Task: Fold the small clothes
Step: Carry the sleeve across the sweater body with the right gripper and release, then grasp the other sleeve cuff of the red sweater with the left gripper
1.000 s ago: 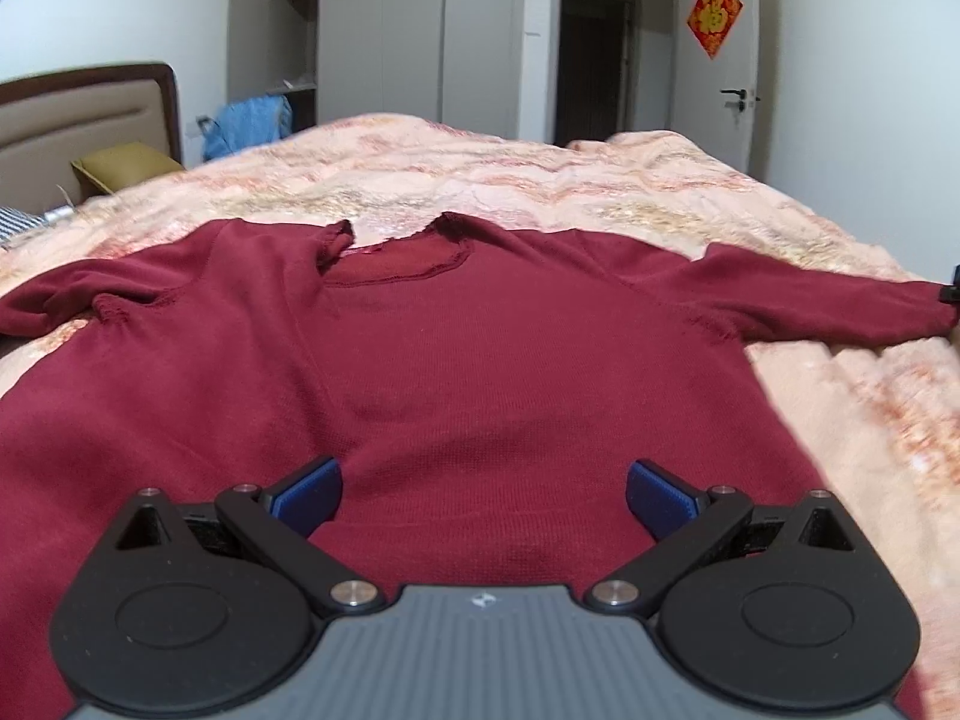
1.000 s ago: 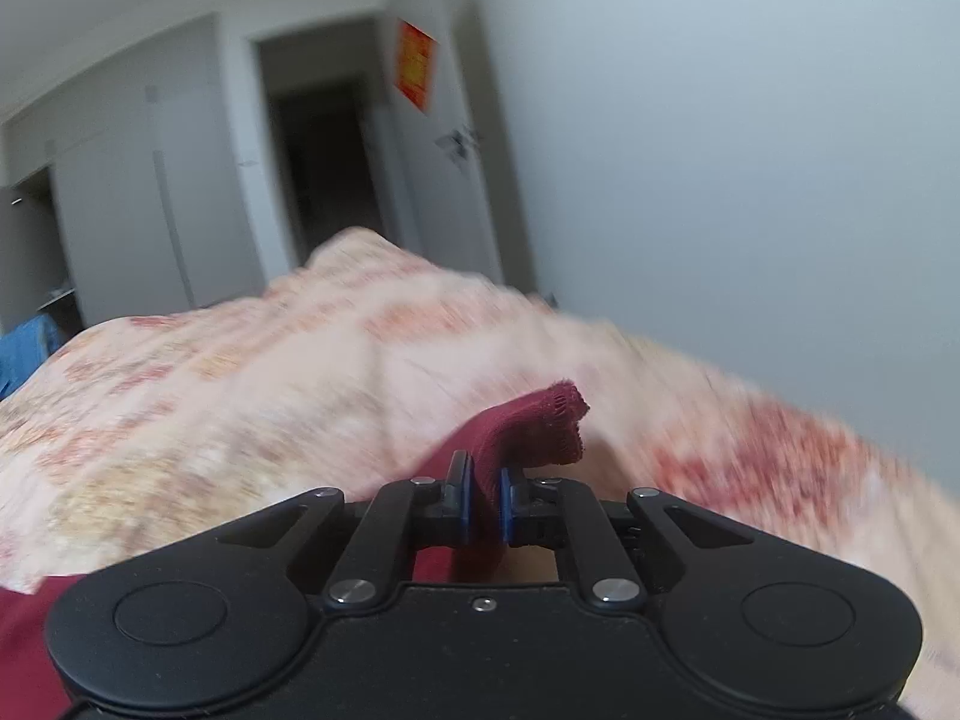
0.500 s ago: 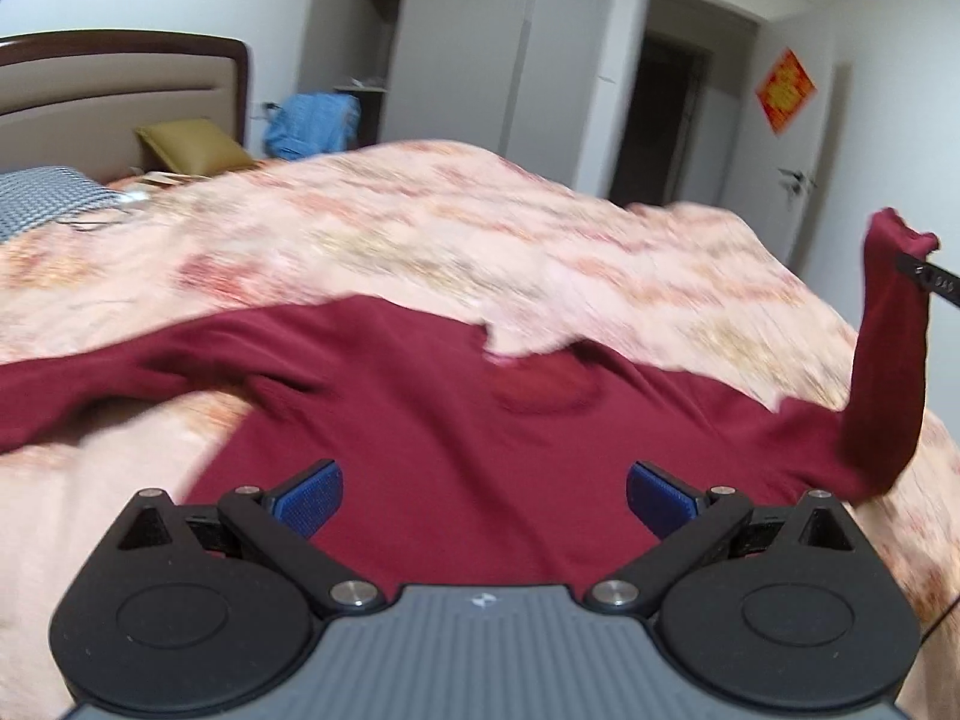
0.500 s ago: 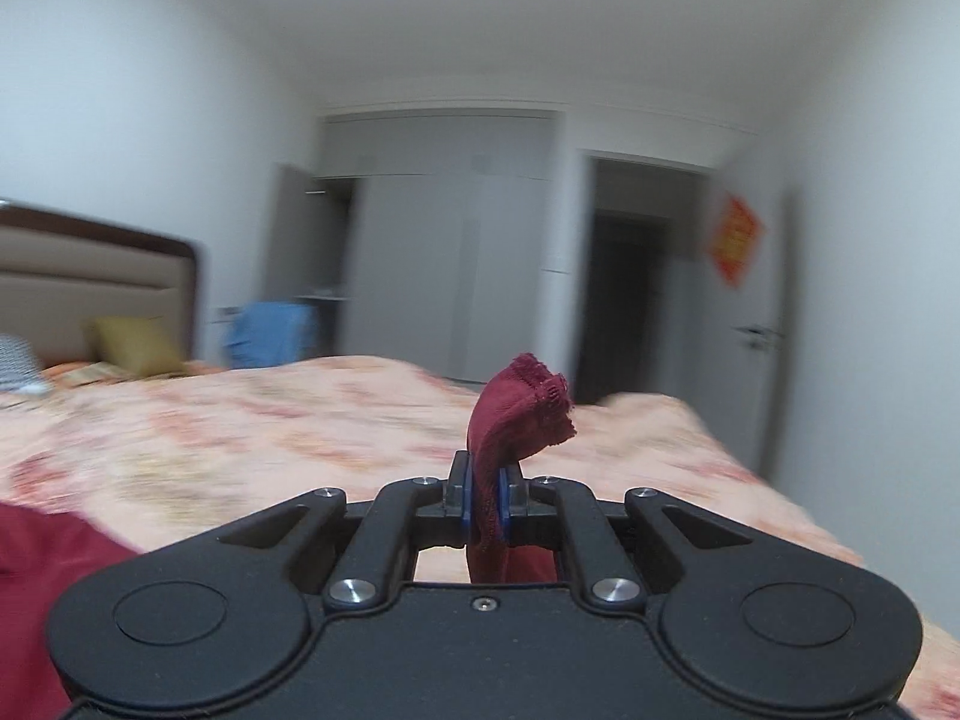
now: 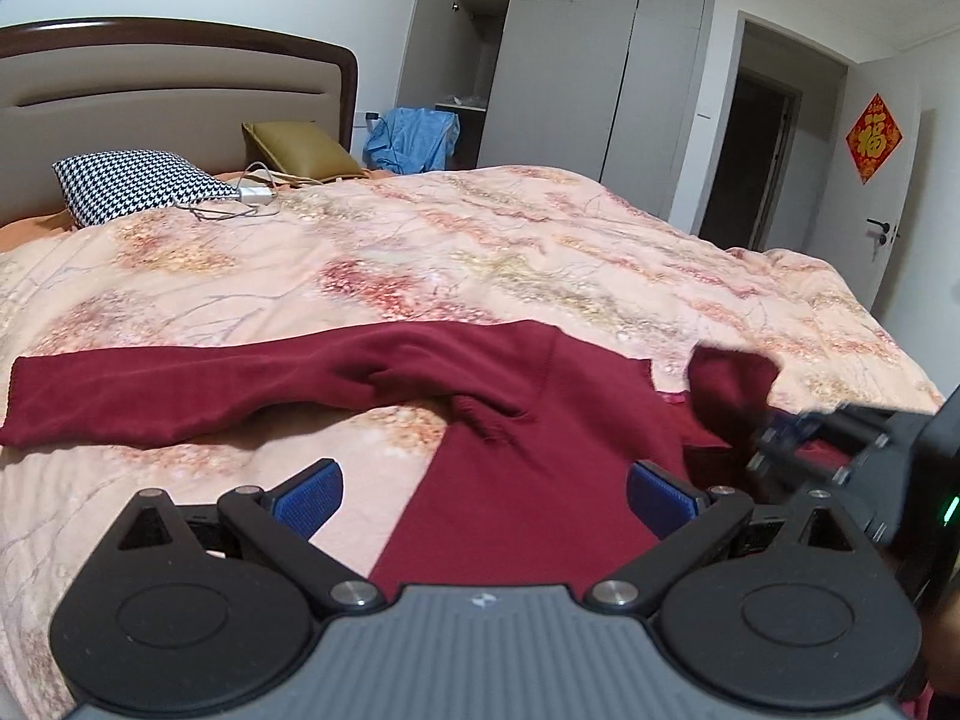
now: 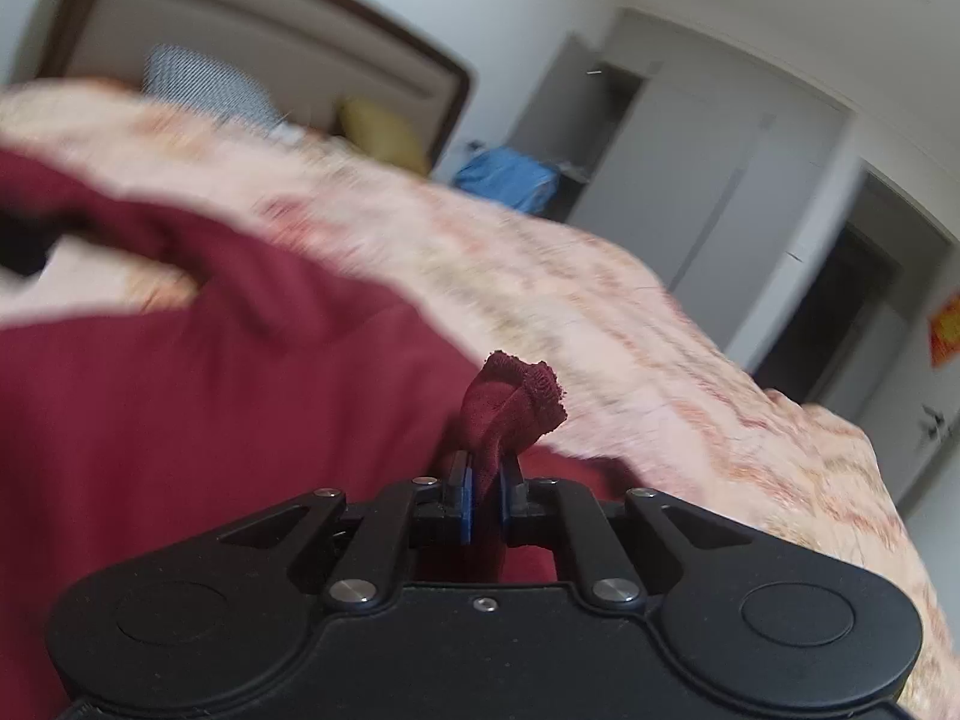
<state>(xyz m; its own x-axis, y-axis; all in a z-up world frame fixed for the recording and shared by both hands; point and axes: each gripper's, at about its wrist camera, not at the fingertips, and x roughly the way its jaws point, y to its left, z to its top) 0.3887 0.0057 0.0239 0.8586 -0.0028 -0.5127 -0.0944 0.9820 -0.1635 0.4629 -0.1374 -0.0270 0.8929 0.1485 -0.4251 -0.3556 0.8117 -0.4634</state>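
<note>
Maroon sleeve cuff between right tool pads

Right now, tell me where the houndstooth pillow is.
In the left wrist view, the houndstooth pillow lies upper left, below the headboard, left of the olive cushion.

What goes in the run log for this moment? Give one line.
right gripper: fingers opening, cuff of dark red knit sweater between them | left gripper: open, empty | other sleeve flat on floral quilt

Left gripper hovers wide open — right gripper, jaws opening, pinches cloth.
</note>
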